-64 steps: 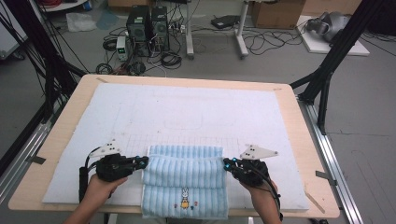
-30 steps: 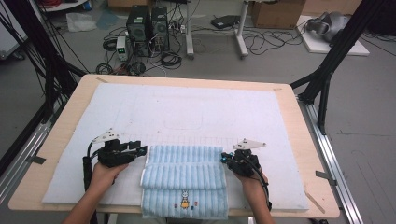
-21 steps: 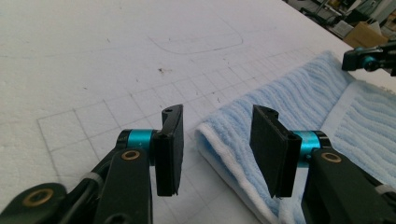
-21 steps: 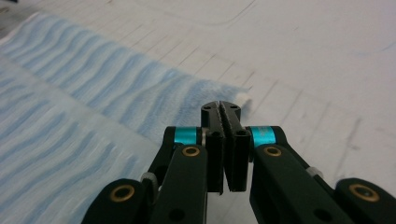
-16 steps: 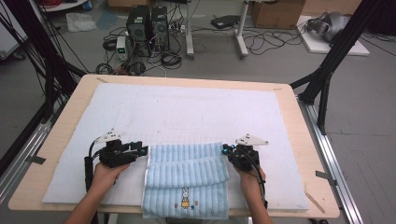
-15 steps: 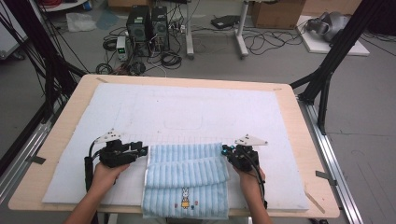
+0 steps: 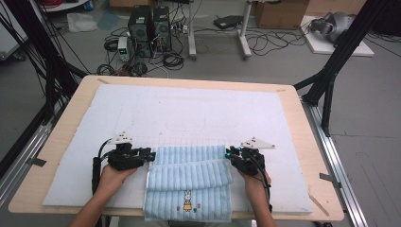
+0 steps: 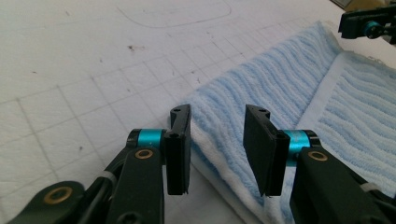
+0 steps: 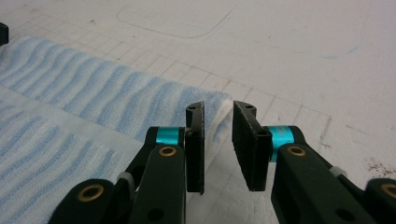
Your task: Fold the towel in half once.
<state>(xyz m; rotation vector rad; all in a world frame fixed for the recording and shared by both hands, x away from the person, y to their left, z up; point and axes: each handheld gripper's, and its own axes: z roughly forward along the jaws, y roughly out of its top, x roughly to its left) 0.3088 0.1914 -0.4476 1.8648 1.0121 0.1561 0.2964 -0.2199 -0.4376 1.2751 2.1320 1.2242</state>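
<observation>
- At the left of the high view, your left hand (image 7: pixel 111 177) rests on the white mat (image 7: pixel 198 113), holding the left gripper (image 7: pixel 150 155) level at the far left corner of the blue striped towel (image 7: pixel 189 182).
- In the left gripper view its jaws stand spread and have just been closing; the towel's white-hemmed corner lies between them, and the pads do not press it.
- The folded towel lies at the near edge of the table (image 7: pixel 302 123) between your hands, its rabbit motif (image 7: pixel 186 196) facing you.
- At the right, your right gripper (image 7: pixel 229 154) sits at the towel's far right corner.
- In the right gripper view its jaws have just been opening; a narrow gap shows, the towel's corner edge standing between the pads, unpinched.
</observation>
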